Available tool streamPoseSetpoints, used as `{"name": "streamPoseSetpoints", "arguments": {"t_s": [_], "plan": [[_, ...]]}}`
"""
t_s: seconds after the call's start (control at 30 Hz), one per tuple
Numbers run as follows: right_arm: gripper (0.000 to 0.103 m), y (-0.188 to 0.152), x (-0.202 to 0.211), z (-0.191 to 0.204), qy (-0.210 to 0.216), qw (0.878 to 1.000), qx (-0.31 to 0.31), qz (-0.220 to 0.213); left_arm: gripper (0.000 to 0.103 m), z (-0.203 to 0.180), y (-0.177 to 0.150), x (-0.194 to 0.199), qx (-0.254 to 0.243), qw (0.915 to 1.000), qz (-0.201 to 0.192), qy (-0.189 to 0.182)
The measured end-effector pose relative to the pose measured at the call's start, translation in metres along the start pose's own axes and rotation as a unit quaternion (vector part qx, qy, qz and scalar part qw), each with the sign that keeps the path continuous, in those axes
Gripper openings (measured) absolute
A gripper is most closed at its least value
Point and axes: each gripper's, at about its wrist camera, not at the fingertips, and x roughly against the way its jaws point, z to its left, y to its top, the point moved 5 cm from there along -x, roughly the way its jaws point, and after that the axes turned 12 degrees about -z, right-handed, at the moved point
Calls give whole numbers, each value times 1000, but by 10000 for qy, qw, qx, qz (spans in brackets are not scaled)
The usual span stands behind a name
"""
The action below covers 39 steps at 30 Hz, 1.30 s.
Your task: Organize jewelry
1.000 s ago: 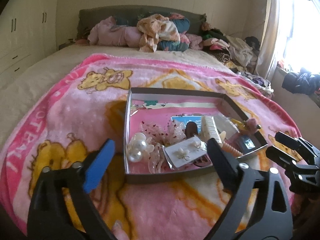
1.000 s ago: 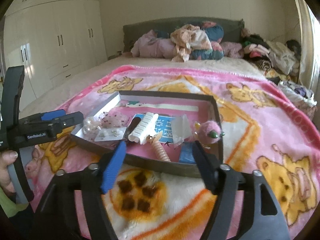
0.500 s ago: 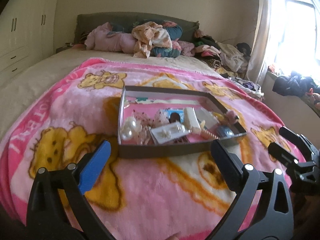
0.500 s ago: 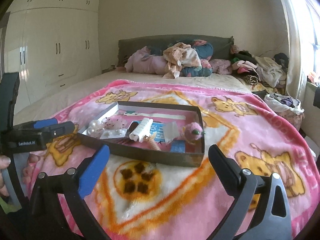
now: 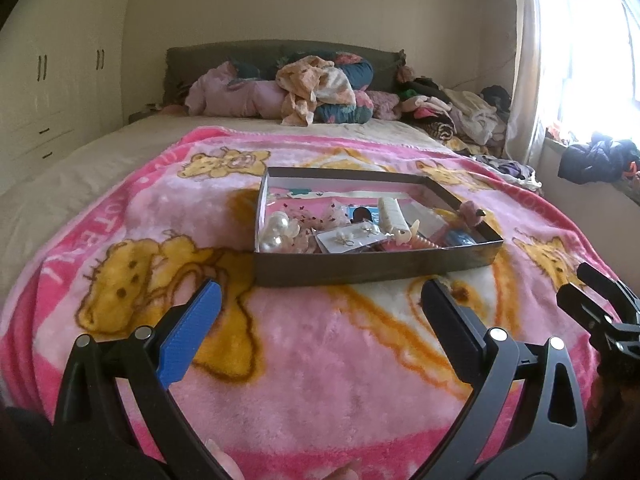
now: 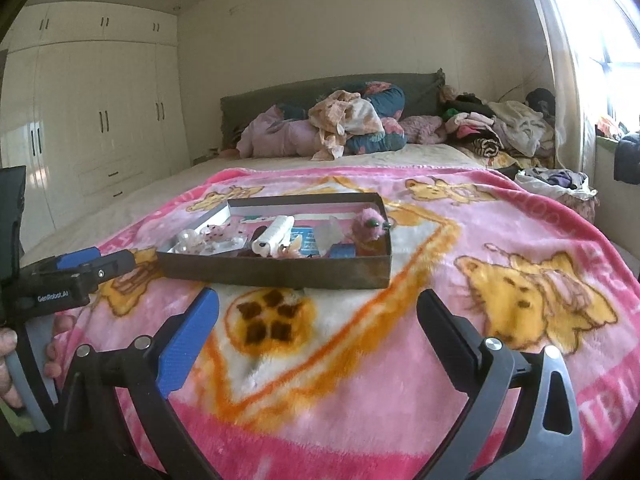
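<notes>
Resting on the pink blanket [image 5: 320, 360], the jewelry box [image 5: 360, 268] sits unobstructed.

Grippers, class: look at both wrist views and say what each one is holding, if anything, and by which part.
Nothing is held. The left gripper and right gripper both stand open over the blanket, short of the jewelry box.
</notes>
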Motion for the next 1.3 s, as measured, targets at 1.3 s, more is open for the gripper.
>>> {"name": "streamPoseSetpoints", "arguments": {"t_s": [1.3], "plan": [[96,10,12,4,45,9996,51,-291,92,-5,-1,4,-79,9999,-73,-15]]}}
